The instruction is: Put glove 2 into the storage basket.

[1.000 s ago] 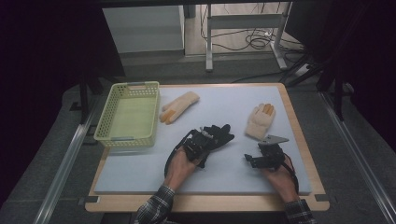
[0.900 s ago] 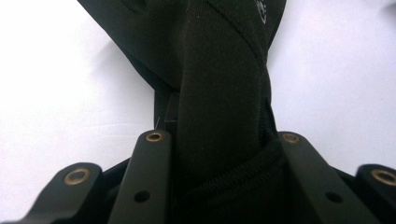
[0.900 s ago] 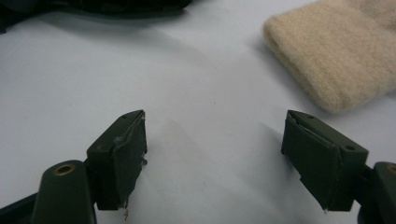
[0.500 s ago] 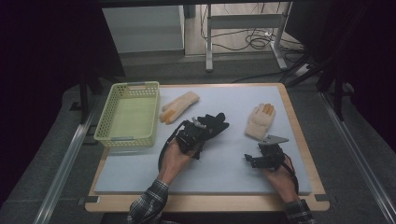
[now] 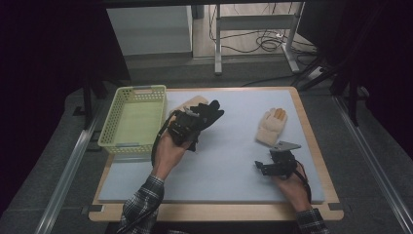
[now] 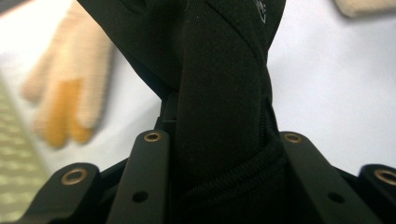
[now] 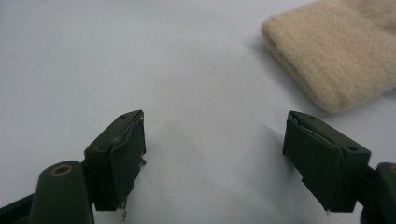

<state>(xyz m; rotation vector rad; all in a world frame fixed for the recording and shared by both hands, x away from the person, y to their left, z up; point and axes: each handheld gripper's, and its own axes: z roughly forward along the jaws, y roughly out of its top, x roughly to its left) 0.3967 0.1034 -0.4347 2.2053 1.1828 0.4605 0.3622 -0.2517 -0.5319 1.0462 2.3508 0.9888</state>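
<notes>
Between our left fingers (image 6: pixel 154 182) a black glove (image 6: pixel 224 93) is pinched at its cuff, the two pads pressed tight on the bunched fabric, and its body runs straight up and away from them along the line of the jaws. In the high view our left gripper (image 5: pixel 187 127) carries that glove (image 5: pixel 208 113) lifted off the desk (image 5: pixel 234 161), its fingertips pointing away from us and to the right. The green basket (image 5: pixel 132 119) sits just to the left of this hand, long side running away from us, so we judge the coming move a short sideways carry to the left, with the left hand by far the nearer one. A beige glove (image 5: pixel 191 103) lies on the desk partly under the hanging black one, beside the basket's right wall. Our right fingers (image 7: pixel 116 154) stand wide apart with nothing between them, resting low on the desk; the right gripper (image 5: pixel 272 163) points toward the second beige glove (image 5: pixel 272 126), which lies just beyond it, long axis away from us
</notes>
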